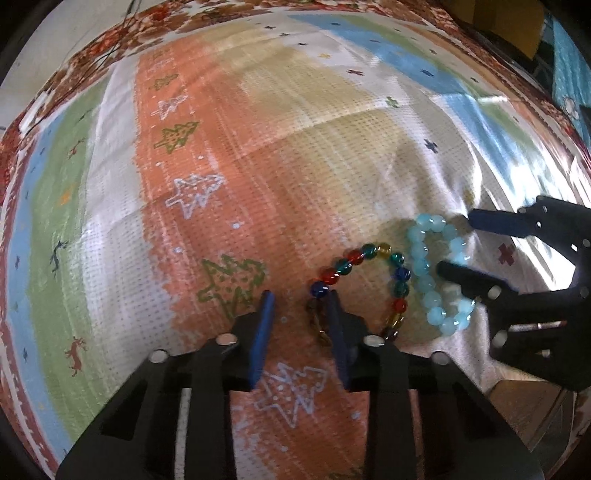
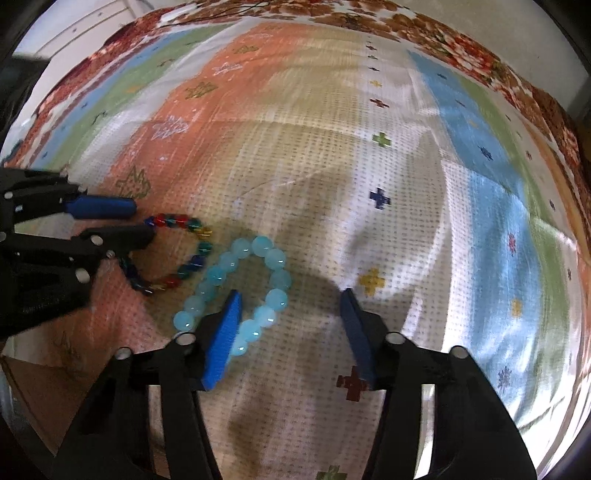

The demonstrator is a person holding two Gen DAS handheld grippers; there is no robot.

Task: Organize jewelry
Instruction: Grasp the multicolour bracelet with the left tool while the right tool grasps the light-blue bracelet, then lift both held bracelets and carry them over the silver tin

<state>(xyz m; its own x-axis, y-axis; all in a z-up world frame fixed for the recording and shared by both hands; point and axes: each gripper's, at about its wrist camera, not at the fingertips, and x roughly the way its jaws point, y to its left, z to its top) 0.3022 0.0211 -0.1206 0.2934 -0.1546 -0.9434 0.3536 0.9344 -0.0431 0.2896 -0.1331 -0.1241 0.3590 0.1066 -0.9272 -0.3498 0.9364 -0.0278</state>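
A bracelet of multicoloured glass beads (image 1: pixel 397 275) lies flat on the patterned cloth, touching a bracelet of pale blue beads (image 1: pixel 424 275) to its right. My left gripper (image 1: pixel 301 297) is open; its right finger rests on the near left side of the multicoloured bracelet (image 2: pixel 192 223). My right gripper (image 2: pixel 291 295) is open; its left finger stands inside the pale blue bracelet (image 2: pixel 275 278), the right finger well outside it. The right gripper also shows in the left wrist view (image 1: pixel 456 243), and the left gripper in the right wrist view (image 2: pixel 142 221).
A bedspread (image 1: pixel 229 155) with orange, tan, white, blue and green patches, trees and crosses covers the surface, with soft folds (image 2: pixel 354 236) near the bracelets. A floral border (image 2: pixel 424 26) runs along the far edge. A brown surface (image 2: pixel 40 373) lies at the near edge.
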